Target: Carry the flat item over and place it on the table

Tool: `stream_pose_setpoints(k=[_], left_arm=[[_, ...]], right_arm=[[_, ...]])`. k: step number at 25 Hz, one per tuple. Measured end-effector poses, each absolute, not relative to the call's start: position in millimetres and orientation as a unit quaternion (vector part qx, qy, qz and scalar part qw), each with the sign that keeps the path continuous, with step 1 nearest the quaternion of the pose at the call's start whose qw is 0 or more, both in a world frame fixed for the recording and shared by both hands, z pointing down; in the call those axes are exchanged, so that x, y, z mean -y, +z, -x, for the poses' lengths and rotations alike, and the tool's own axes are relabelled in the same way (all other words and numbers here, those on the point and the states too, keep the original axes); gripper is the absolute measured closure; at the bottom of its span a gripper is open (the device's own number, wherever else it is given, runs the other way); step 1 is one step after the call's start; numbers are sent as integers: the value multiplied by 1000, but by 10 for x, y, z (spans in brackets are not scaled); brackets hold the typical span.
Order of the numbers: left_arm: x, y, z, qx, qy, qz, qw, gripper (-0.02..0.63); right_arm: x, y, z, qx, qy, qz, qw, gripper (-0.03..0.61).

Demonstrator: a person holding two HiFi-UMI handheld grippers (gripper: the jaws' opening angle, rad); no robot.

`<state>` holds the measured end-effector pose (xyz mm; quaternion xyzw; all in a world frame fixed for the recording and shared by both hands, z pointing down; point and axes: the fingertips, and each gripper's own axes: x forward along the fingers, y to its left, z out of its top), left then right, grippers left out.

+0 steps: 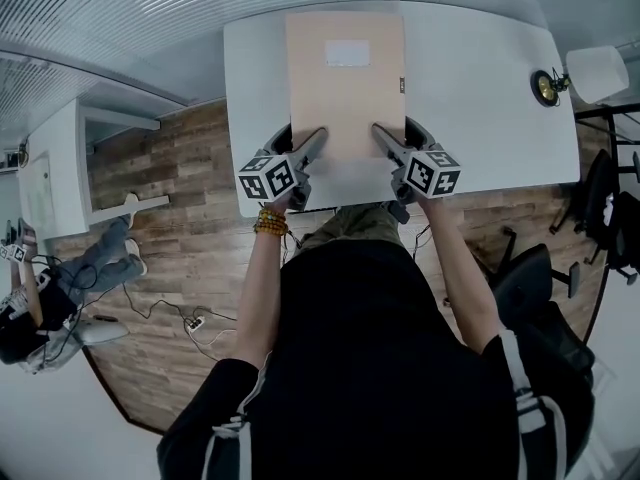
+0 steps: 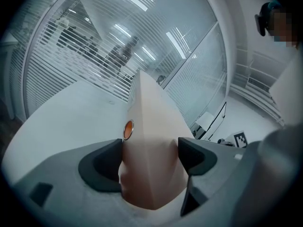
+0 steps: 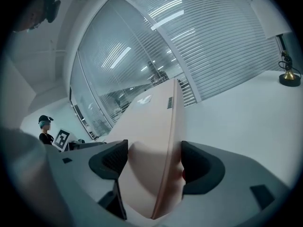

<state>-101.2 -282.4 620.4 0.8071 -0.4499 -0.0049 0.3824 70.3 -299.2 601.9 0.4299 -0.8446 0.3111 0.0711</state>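
Note:
A flat beige folder [image 1: 345, 88] with a white label lies lengthwise over the white table [image 1: 480, 78]; whether it rests on the top I cannot tell. My left gripper [image 1: 308, 152] is shut on its near left corner and my right gripper [image 1: 384, 140] on its near right corner. In the left gripper view the beige folder [image 2: 150, 126] runs away between the dark pads [image 2: 102, 167], with an orange snap [image 2: 128, 129] on its left side. The right gripper view shows the folder [image 3: 151, 122] edge-on, clamped between both pads [image 3: 201, 167].
A small lamp with a brass base [image 1: 548, 86] stands at the table's far right, also seen as the lamp [image 3: 289, 77]. Dark office chairs [image 1: 545, 278] stand to the right. A person sits on the wooden floor [image 1: 60, 288] at the left beside a white cabinet [image 1: 55, 183].

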Motion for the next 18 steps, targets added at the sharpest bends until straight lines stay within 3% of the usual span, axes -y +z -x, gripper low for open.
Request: stream_pose_setpoints(k=[18], left_arm=[[2693, 6531, 1097, 447, 22, -784, 430, 247]], right_arm=[[2899, 6347, -621, 834, 344, -420, 99, 253]])
